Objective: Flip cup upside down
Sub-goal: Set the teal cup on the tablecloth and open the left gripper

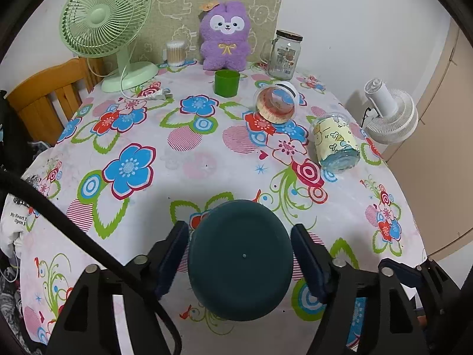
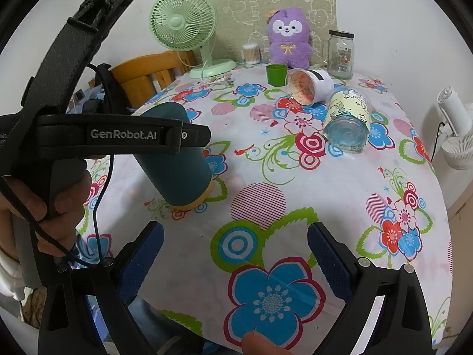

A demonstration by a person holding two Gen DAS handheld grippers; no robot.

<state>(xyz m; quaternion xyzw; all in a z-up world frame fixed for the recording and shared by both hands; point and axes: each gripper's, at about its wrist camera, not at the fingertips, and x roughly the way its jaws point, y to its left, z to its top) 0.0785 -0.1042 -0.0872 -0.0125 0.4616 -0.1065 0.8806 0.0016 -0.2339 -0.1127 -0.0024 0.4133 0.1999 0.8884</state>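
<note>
- I count four cups on the table (image 1: 207, 159): the dark teal cup (image 1: 241, 259) in my left gripper (image 1: 239, 254), a green cup (image 1: 226, 82) upright near the plush toy (image 1: 225, 35), and two lying on their sides, a white cup (image 1: 276, 103) and a yellow-patterned glass (image 1: 335, 140).
- There are two fans, one green fan (image 1: 109, 26) and one white fan (image 1: 390, 112), and one glass jar (image 1: 285, 54).
- My left jaws grip the teal cup's sides; it is tilted, mouth-down, its rim touching the tablecloth.
- My right gripper (image 2: 236, 251) hovers over the table's near edge, jaws wide and empty.
- Only the right wrist view shows the hand (image 2: 56, 201) holding the left gripper, and the cup's yellow rim.
</note>
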